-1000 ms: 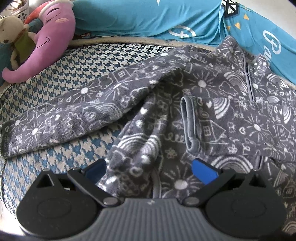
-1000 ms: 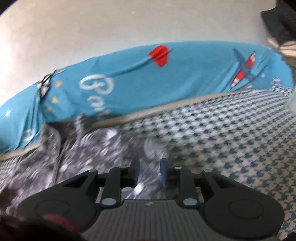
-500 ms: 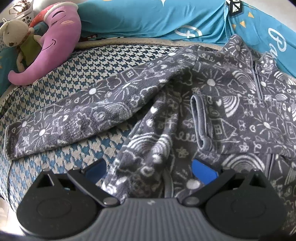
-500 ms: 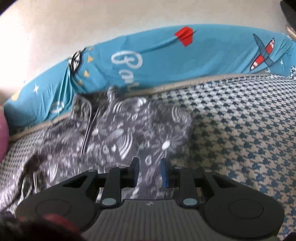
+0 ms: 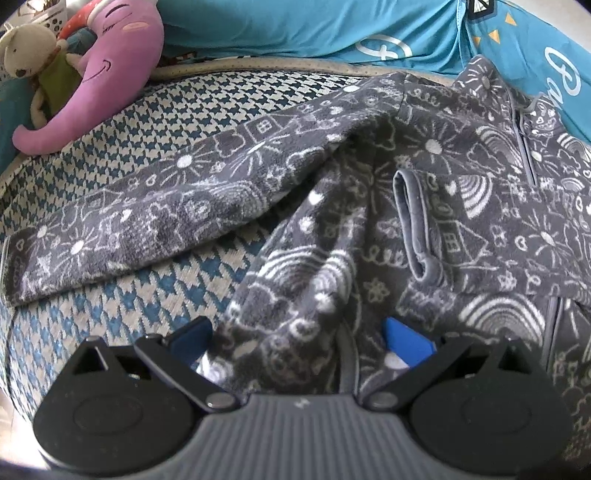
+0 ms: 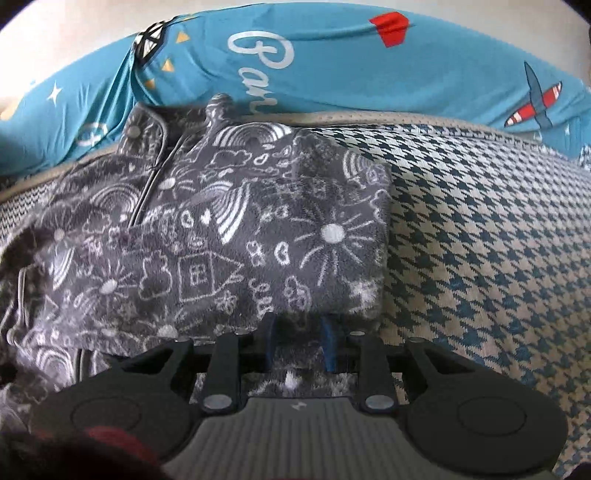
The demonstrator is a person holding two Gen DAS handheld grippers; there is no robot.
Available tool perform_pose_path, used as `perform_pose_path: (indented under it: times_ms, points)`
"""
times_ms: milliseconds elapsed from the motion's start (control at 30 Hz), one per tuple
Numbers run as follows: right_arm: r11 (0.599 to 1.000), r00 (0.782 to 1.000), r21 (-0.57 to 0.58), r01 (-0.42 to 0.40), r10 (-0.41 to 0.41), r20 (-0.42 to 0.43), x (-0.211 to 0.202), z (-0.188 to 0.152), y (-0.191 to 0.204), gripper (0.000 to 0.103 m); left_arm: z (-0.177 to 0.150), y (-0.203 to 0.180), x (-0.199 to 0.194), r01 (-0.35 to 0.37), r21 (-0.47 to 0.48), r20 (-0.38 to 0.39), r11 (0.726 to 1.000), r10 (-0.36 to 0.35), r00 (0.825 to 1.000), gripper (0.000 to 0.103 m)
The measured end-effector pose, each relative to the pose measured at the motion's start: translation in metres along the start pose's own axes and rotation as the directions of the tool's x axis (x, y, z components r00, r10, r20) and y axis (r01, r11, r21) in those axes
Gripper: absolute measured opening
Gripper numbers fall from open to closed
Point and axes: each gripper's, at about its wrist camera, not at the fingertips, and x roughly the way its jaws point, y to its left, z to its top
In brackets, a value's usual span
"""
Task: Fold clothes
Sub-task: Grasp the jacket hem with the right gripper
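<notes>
Right wrist: grey doodle-print fleece (image 6: 229, 236), half-folded.

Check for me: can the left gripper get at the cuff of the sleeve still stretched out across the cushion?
Probably yes. The left gripper is open over the fleece jacket hem, and the outstretched sleeve lies flat on the houndstooth cushion with nothing over it. Its cuff sits far out at the picture's edge.

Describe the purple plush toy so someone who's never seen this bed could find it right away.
Start at the houndstooth bed cover and follow it to the far left corner, below the blue pillow. The purple plush toy lies there beside a small cream teddy bear; it alone is purple, with a long curved trunk and a stitched smile.
</notes>
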Motion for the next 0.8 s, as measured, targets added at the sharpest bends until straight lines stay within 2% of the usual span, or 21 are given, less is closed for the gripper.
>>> perform_pose_path:
  times_ms: [100,167,300,467,800]
  points:
    - [1.000,1.000,0.011,0.003,-0.003,0.003,-0.003,0.002,0.000,0.027,0.000,0.002,0.001,0.010,-0.008,-0.004,1.000,-0.011,1.000,0.103]
    - [1.000,1.000,0.025,-0.003,0.002,0.012,-0.009,0.003,0.003,0.033,0.000,0.003,0.000,0.013,-0.009,-0.003,1.000,-0.013,1.000,0.103]
    - [0.998,0.999,0.053,-0.039,0.038,0.026,-0.024,0.003,0.011,0.037,0.000,0.005,-0.001,0.021,-0.017,-0.002,1.000,-0.021,1.000,0.103]
    - [0.996,0.996,0.027,-0.082,0.081,0.021,-0.036,-0.003,0.035,0.045,-0.002,0.006,-0.005,0.031,-0.024,0.000,0.999,-0.031,1.000,0.103]
    - [0.988,0.988,0.005,-0.151,0.151,-0.002,-0.044,-0.023,0.075,0.055,-0.004,0.016,-0.017,0.023,-0.016,0.033,1.000,-0.023,0.999,0.103]
